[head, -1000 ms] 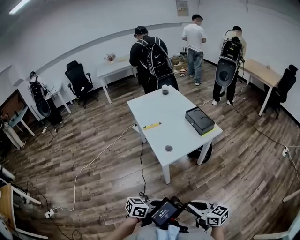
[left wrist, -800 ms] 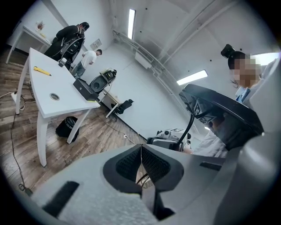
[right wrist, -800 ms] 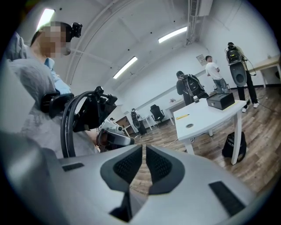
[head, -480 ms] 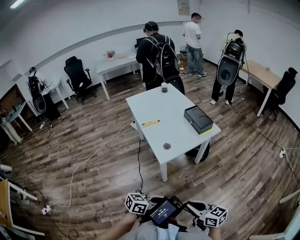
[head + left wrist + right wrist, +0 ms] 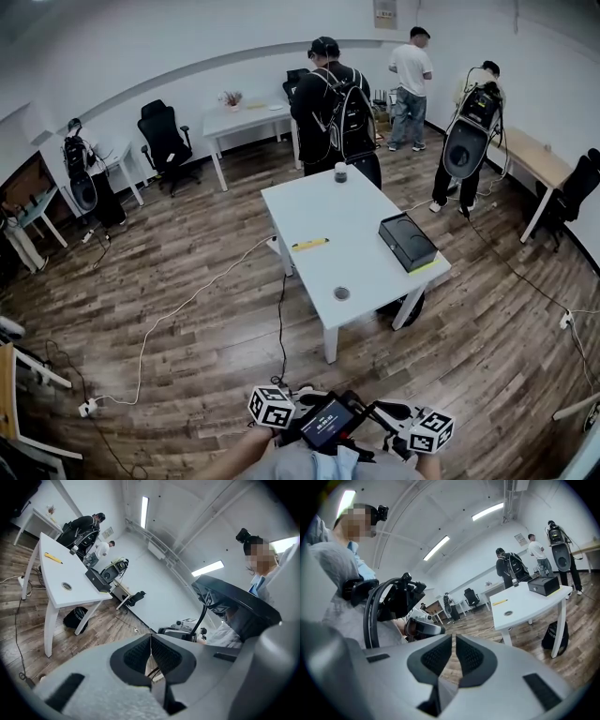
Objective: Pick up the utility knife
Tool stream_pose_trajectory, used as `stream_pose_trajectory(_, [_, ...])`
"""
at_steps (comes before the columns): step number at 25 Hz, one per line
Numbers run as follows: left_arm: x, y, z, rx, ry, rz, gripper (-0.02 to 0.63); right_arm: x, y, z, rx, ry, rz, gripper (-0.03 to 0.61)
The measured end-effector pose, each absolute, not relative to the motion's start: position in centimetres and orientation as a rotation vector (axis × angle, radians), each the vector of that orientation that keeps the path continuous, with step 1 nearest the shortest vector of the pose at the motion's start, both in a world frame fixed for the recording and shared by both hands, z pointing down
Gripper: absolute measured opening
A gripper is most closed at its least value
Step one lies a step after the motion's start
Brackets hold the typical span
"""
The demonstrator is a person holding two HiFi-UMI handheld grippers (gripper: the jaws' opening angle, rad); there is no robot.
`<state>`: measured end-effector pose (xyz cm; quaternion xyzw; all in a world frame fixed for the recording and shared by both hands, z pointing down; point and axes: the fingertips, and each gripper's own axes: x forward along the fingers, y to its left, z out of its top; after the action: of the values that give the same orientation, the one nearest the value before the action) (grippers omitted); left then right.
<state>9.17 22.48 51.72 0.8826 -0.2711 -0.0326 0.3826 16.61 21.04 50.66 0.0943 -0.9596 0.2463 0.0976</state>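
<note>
While both grippers sat low at the bottom edge of the head view, close to the person's body, the utility knife [image 5: 309, 244] lay well apart from them on the white table [image 5: 366, 211] mid-room. Yellow, flat on the top, near the table's left edge in that view. Black box [image 5: 407, 242] on the opposite side, small round thing [image 5: 341, 293] toward the near end, neither touching the knife.

Head view gave only the marker cubes, no jaws. Left gripper view filled that in: left gripper [image 5: 151, 641] had its pads pressed together, just a seam between them, nothing held. Right gripper view: right gripper [image 5: 453, 644] had its pads a thin slit apart, floor showing thru the gap, nothing in it.

Left gripper view caught the table side-on and tilted, w/ the knife a small yellow strip on top. It also showed a black bag [image 5: 75, 617] on the floor under the table, which the head view mostly hid behind the tabletop. Right gripper view had the same bag by a table leg, knife again a yellow sliver on top. Ceiling strip lights [image 5: 437, 548] appeared only in the gripper views. The white cable [image 5: 187, 309] trailing across the wood floor read clearly only from the head view, along w/ 3 people standing beyond the table's far end.
</note>
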Motion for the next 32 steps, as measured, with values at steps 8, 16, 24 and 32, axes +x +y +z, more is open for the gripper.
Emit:
stream_pose_trajectory(8, [6.3,18.3,50.9,2.269,-0.724,-0.113,0.017,14.1,18.1,50.8,0.263,-2.824,0.745,0.031])
stream_pose_trajectory(16, [1.5,14.1,51.4,2.230,-0.750,-0.129,0.017,9.3,13.7,50.8,0.212,-2.795,0.760,0.031])
stream_pose_trajectory(24, [-5.1,8.0,50.5,2.241,-0.779,-0.154,0.017,2.5,8.0,50.1,0.186,-2.796,0.741,0.031])
stream_pose_trajectory(32, [-13.2,2.7,49.9,2.250,-0.847,-0.204,0.017,-3.5,3.2,49.6,0.212,-2.799,0.718,0.031])
